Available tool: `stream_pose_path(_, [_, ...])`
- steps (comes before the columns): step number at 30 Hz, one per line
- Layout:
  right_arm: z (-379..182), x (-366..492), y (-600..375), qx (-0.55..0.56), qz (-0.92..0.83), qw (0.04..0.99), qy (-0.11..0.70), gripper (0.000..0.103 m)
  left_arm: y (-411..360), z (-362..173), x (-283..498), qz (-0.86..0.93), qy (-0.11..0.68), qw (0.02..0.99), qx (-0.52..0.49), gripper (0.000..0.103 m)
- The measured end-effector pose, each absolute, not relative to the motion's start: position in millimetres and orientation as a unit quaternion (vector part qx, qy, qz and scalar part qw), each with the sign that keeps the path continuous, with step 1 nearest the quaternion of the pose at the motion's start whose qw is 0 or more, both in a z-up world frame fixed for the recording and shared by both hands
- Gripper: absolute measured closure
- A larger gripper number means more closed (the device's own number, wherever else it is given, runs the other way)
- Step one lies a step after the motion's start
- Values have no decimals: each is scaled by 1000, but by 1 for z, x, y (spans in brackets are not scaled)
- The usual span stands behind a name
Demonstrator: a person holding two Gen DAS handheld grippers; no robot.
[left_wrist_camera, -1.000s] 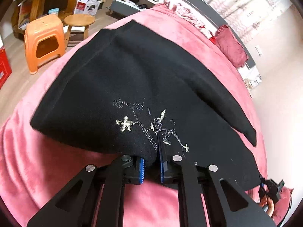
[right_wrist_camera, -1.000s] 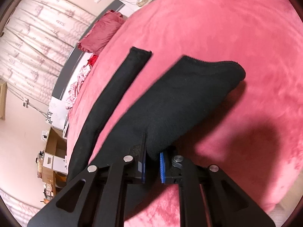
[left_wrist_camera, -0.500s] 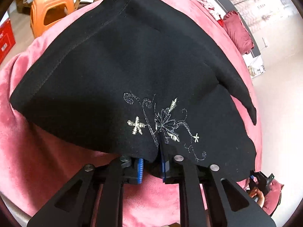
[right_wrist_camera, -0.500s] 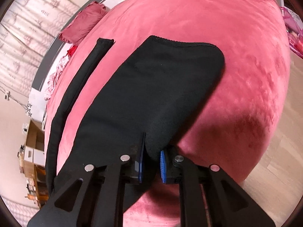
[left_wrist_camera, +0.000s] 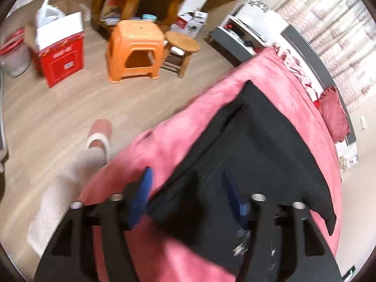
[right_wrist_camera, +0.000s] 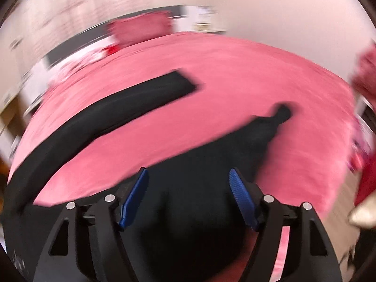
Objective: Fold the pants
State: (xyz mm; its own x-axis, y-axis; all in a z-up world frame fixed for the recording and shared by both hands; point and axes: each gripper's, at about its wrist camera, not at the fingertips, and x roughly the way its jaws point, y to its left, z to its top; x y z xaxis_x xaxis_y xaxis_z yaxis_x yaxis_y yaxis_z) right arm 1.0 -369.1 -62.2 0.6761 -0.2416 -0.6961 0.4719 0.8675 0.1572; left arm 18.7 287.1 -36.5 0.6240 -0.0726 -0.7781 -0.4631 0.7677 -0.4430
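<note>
Both grippers have just been opening: the left gripper [left_wrist_camera: 185,183] and the right gripper [right_wrist_camera: 188,188] stand released, blue pads spread, with the black pants [left_wrist_camera: 265,155] beneath them but pinched by neither. The pants lie on the pink bed [left_wrist_camera: 277,75], reaching from 6 o'clock toward 1 o'clock in the left view; in the right view 1 leg [right_wrist_camera: 98,108] runs toward 11 o'clock, apart from the other part. The likely trouble is that the dropped cloth settles uneven, since both views are blurred with motion. The near hem sits close to the bed's edge, so it could slide toward the floor [left_wrist_camera: 58,117].
</note>
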Motion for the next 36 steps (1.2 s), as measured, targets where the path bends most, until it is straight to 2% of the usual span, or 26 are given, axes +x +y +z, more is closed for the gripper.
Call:
stream_pose_path(2, [-74, 26, -344, 143, -168, 903, 368, 29, 272, -29, 42, 95, 416, 856, -290, 27])
stream_pose_path(4, [-85, 47, -322, 122, -149, 902, 385, 25, 250, -22, 72, 63, 417, 873, -246, 17])
stream_pose_path(10, [-115, 98, -271, 51, -122, 897, 421, 22, 198, -21, 155, 22, 427, 892, -148, 17])
stream_pose_path(16, [-128, 101, -278, 49, -134, 892, 428, 15, 199, -32, 235, 20, 441, 885, -150, 17])
stream_pose_path(20, [-128, 98, -274, 47, -138, 894, 423, 13, 196, -43, 281, 55, 447, 886, -108, 17])
stream_pose_path(29, [-130, 98, -275, 57, -138, 896, 418, 10, 200, -68, 334, 80, 459, 880, -95, 17])
stream_pose_path(36, [-131, 99, -274, 57, -139, 897, 416, 9, 196, -73, 356, 79, 466, 877, -90, 12])
